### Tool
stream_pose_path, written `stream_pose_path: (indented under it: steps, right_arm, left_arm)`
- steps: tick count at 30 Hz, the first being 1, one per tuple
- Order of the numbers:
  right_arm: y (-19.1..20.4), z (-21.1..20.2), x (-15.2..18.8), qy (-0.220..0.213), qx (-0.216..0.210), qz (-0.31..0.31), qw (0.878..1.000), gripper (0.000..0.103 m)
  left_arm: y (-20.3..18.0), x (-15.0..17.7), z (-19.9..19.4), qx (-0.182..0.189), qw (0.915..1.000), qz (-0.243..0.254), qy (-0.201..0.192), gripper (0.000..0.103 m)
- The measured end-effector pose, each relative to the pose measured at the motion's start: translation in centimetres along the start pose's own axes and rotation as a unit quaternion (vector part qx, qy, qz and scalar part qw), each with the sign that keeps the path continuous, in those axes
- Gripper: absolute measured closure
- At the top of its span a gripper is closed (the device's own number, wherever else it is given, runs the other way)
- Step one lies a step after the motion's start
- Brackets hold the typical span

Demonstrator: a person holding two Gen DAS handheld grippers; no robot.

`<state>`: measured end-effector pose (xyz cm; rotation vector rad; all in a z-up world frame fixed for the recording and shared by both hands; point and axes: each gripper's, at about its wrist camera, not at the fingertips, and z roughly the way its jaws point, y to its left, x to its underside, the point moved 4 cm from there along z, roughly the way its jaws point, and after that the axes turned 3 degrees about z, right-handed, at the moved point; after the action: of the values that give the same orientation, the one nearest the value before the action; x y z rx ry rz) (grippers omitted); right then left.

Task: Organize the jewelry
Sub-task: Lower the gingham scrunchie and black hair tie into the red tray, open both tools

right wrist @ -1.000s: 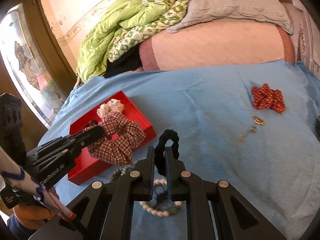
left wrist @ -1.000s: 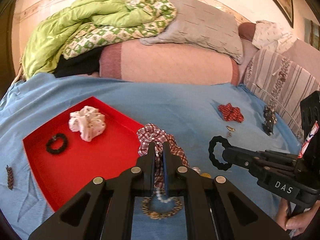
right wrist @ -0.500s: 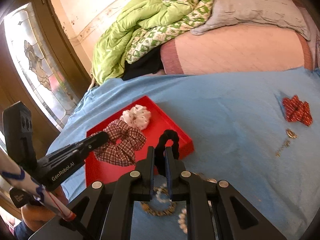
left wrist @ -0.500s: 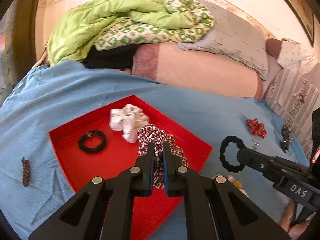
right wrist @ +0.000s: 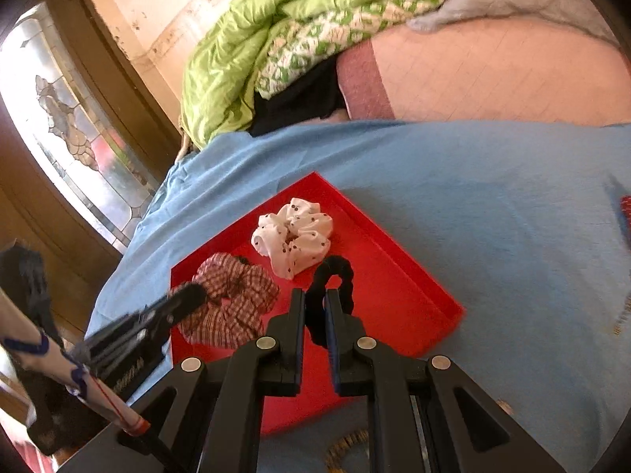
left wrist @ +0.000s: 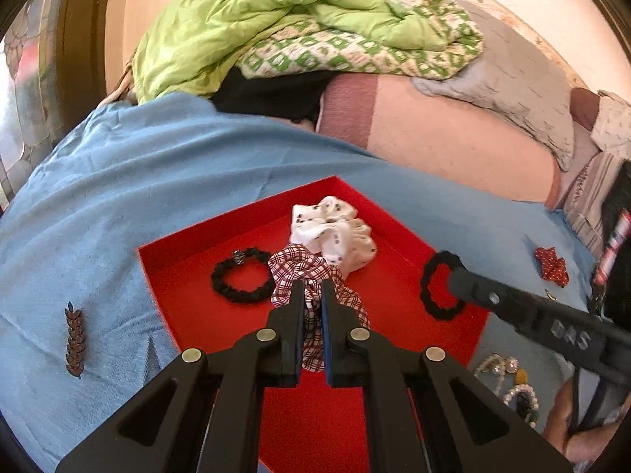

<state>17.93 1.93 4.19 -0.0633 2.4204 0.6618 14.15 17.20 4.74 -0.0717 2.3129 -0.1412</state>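
Left wrist view: left tongs [left wrist: 313,295] at lower centre, clamped on a plaid scrunchie [left wrist: 307,272] that hangs over the red tray [left wrist: 189,276]. The tray sits mid-frame on the blue bed sheet [left wrist: 157,165]. Inside it: a white dotted scrunchie [left wrist: 335,232] toward the upper middle and a black bracelet [left wrist: 240,280] left of the plaid one. Right tongs [left wrist: 453,280] enter from the right edge, pinched on a black scrunchie [left wrist: 439,291] above the tray's right side. A brown leaf-shaped clip [left wrist: 74,339] lies on the sheet at lower left, apart from the tray. Pearl pieces [left wrist: 508,382] lie on the sheet at lower right, just past the tray's edge. Red star-shaped item [left wrist: 552,266] at far right. Green quilt [left wrist: 256,23] piled at the top.

Right wrist view: right tongs [right wrist: 315,307] at lower centre, closed on the black scrunchie [right wrist: 331,280], over the red tray [right wrist: 414,303]. White dotted scrunchie [right wrist: 292,236] lies in the tray just above. Left tongs [right wrist: 189,295] come in from lower left, blurred, gripping the plaid scrunchie [right wrist: 232,303] above the tray's left part. Blue bed sheet [right wrist: 473,197] fills the right. Green quilt [right wrist: 244,47] at the top.
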Motion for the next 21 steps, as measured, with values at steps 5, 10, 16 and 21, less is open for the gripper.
stream_pose_path:
  steps: [5, 10, 16, 21]
  right_arm:
    - [0.1, 2.9, -1.6, 0.015, 0.024, -0.005, 1.0, 0.092]
    - [0.3, 5.2, -2.3, 0.028, 0.044, -0.01, 0.999, 0.092]
    - [0.4, 6.6, -2.2, 0.042, 0.04, -0.006, 0.998, 0.092]
    - [0.1, 7.2, -2.3, 0.052, 0.031, 0.006, 0.998, 0.092]
  left_arm:
    - [1.1, 0.1, 0.8, -0.013, 0.9997, -0.01, 0.015, 0.097]
    - [1.3, 0.2, 1.3, -0.025, 0.9994, -0.005, 0.024, 0.097]
    - [1.3, 0.2, 1.3, -0.033, 0.9991, 0.001, 0.026, 0.096]
    - [1.6, 0.2, 1.2, -0.04, 0.9989, 0.0, 0.025, 0.095]
